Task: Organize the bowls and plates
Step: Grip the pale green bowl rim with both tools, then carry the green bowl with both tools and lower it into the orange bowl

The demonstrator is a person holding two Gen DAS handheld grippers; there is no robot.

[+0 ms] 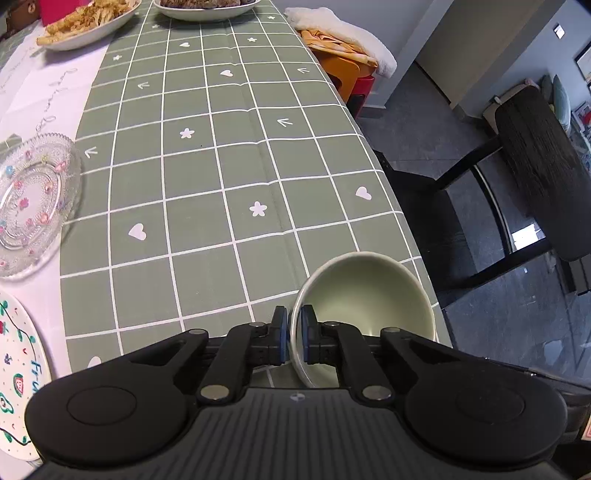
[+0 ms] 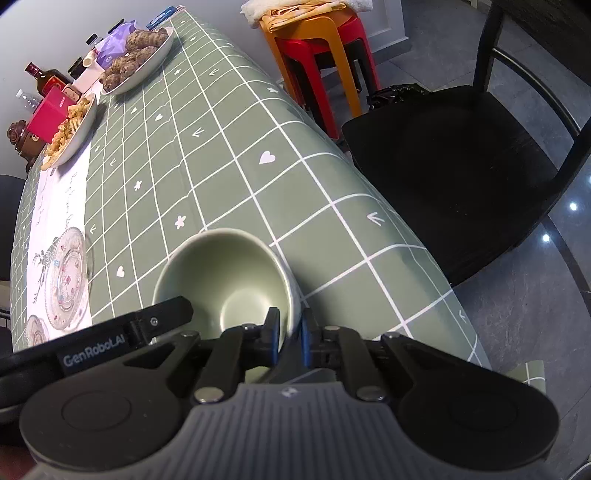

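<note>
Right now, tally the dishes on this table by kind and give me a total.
Green bowl: 1
Clear glass plate: 1
Painted white plate: 1
White plates holding food: 2
Total: 5

A green checked tablecloth [image 1: 207,177] covers the table; beside its white runner [image 1: 55,110] sit a glass plate [image 1: 33,203] and green bowl [image 1: 365,291].

Right gripper [image 2: 293,334] clamped on near right rim of pale green ceramic bowl [image 2: 221,277]; left gripper [image 2: 155,321] at bowl's left rim. Bowl on green checked tablecloth [image 2: 258,177].
</note>
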